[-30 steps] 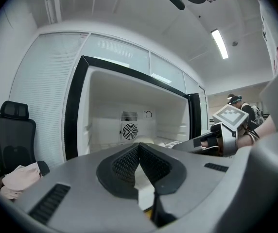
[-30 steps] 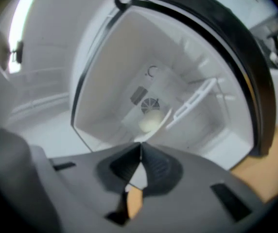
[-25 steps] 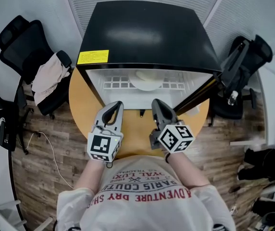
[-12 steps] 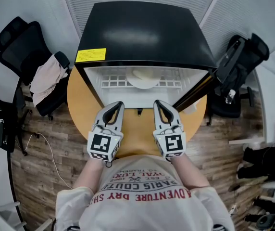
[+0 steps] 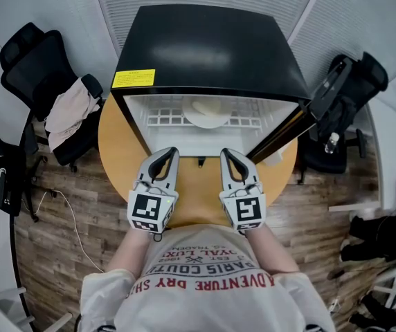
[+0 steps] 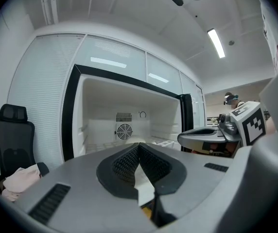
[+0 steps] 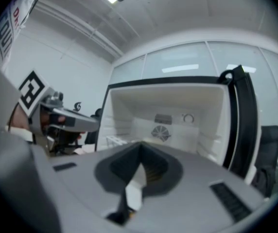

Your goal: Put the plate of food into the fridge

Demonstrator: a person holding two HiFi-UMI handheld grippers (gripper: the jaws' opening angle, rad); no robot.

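Looking pretty much done: plate (image 5: 207,113) sits on the far shelf (image 5: 162,120) inside the fridge (image 5: 205,47). In the last second the right hand-held gripper (image 5: 230,155) twisted back level beside the left hand-held gripper (image 5: 163,153). All 2 are closed, empty. Door (image 5: 285,133) on the right is still open, so shutting it is probably next.

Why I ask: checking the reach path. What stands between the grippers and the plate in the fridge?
Nothing visible. The door is swung open to the right; the plate lies on the wire shelf, with the left gripper and right gripper before the opening, jaws shut.
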